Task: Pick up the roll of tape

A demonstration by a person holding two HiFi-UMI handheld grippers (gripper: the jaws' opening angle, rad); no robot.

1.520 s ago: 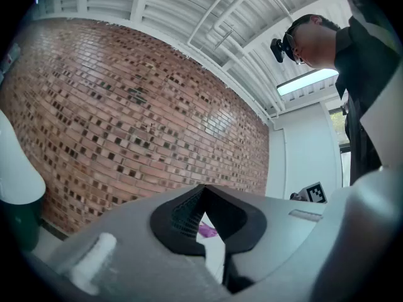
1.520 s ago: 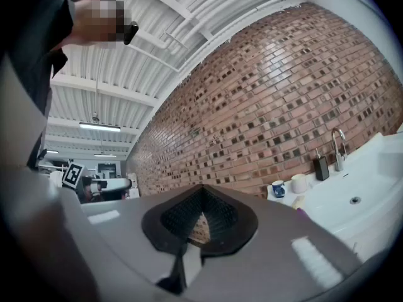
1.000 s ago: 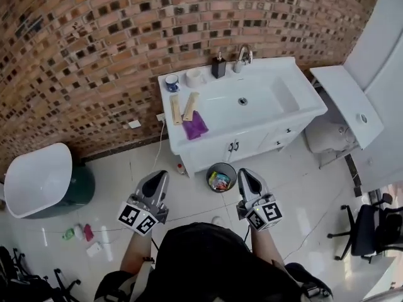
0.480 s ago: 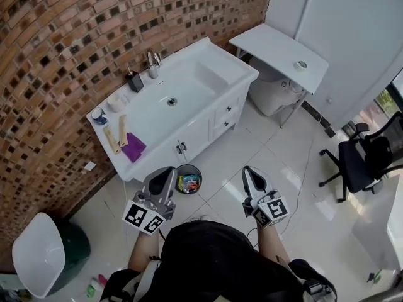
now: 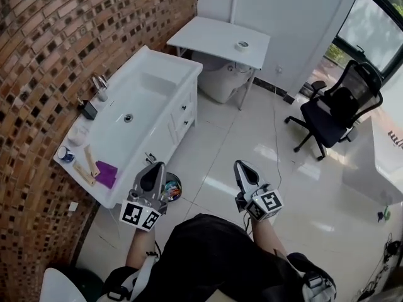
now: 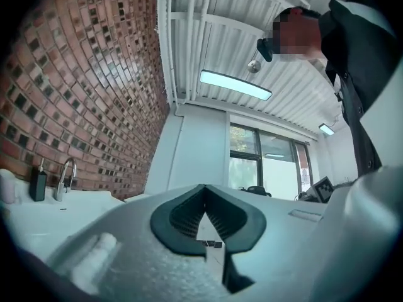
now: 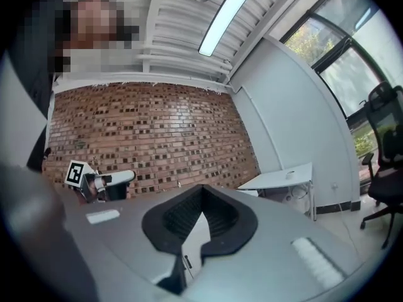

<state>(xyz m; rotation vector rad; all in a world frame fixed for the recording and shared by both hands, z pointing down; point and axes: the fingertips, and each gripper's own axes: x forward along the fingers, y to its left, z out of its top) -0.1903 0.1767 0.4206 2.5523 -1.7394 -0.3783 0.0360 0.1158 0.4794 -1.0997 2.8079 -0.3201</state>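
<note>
Tape [image 5: 242, 44] sits on the white tabletop [image 5: 201, 33], well apart from both grippers. Left gripper [image 5: 153, 172] and right gripper [image 5: 243, 168]: jaws pressed together, empty. Step looks like approach. Next: close in, spread jaws over the roll.

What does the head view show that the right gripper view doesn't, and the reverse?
Only the head view: the tap, the purple cloth and the bin. Only the right gripper view: the ceiling lamp, and the right gripper shut on nothing. Both: the brick wall, the office chair, the left gripper, and the white table with the roll of tape, a mere speck from the gripper.
</note>
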